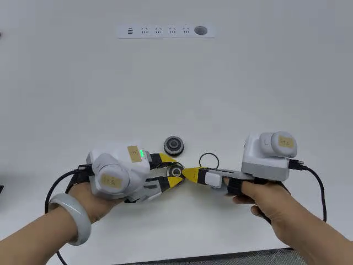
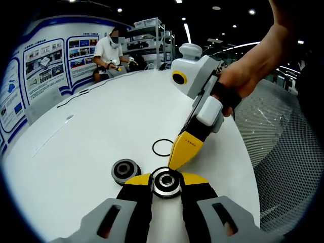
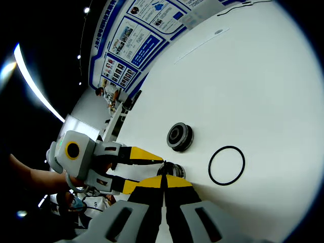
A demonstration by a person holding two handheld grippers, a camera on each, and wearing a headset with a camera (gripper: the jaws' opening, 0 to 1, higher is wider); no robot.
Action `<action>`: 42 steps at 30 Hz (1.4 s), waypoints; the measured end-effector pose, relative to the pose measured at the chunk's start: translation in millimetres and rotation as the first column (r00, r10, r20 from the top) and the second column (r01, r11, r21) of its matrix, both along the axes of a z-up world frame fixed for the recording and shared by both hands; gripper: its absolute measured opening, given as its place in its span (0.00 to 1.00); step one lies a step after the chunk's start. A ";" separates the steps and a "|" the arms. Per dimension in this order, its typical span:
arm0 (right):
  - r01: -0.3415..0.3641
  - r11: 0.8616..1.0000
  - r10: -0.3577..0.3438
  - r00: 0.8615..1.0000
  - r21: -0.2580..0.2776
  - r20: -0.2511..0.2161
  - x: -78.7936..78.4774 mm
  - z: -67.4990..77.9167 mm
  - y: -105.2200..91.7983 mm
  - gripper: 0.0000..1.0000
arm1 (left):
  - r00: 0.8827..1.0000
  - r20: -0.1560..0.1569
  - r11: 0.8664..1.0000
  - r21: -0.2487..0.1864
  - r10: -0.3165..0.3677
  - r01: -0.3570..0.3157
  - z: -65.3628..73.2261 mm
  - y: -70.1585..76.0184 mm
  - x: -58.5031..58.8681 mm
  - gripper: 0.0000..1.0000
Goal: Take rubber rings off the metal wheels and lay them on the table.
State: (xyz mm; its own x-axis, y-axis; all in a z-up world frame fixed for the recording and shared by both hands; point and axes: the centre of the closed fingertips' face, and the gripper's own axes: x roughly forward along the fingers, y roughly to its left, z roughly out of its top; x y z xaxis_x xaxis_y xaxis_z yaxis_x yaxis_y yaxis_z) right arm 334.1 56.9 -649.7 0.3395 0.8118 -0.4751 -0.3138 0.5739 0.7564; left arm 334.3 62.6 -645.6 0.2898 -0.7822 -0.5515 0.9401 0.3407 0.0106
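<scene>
Head view: the left claw is clamped on a wheel, low over the worktop and near its front edge. The right claw has its jaws together, with the tips against the rim of that wheel. They appear to pinch its rubber, but the tips hide the contact point. One ring lies flat on the worktop just behind the right claw. A second wheel rests near the ring, apart from both claws.

Step in hand, by judgement: stripping the rubber from the clamped wheel. The next move calls for a firm hold by the left claw while the right claw peels outward over the rim, away from the left jaws.

The front edge lies close under both hands, so the peel should be directed rearward. The worktop is open behind and to both sides. A power strip sits well apart at the back.
</scene>
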 end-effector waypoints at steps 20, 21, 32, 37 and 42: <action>-0.007 1.000 0.007 1.000 0.024 0.003 -4.2 7.2 3.7 0.02 | 0.999 0.016 0.999 0.003 0.043 -0.043 0.3 15.3 1.4 0.38; -0.007 1.000 0.007 1.000 0.027 0.002 -4.3 7.7 3.9 0.02 | 0.999 0.017 0.999 0.000 0.045 -0.045 0.5 16.1 1.2 0.38; -0.002 0.998 0.002 1.000 0.059 0.006 -6.8 16.9 6.4 0.02 | 0.997 0.018 0.997 -0.035 0.073 -0.072 3.3 24.7 2.0 0.45; 0.007 0.997 -0.007 1.000 0.075 0.005 -7.8 21.4 4.3 0.02 | 0.996 0.013 0.996 -0.038 0.087 -0.087 2.7 29.3 2.7 0.46; 0.018 0.996 -0.019 1.000 0.092 0.001 -8.4 25.7 2.5 0.02 | 0.995 0.011 0.993 -0.048 0.104 -0.103 3.0 32.8 4.6 0.49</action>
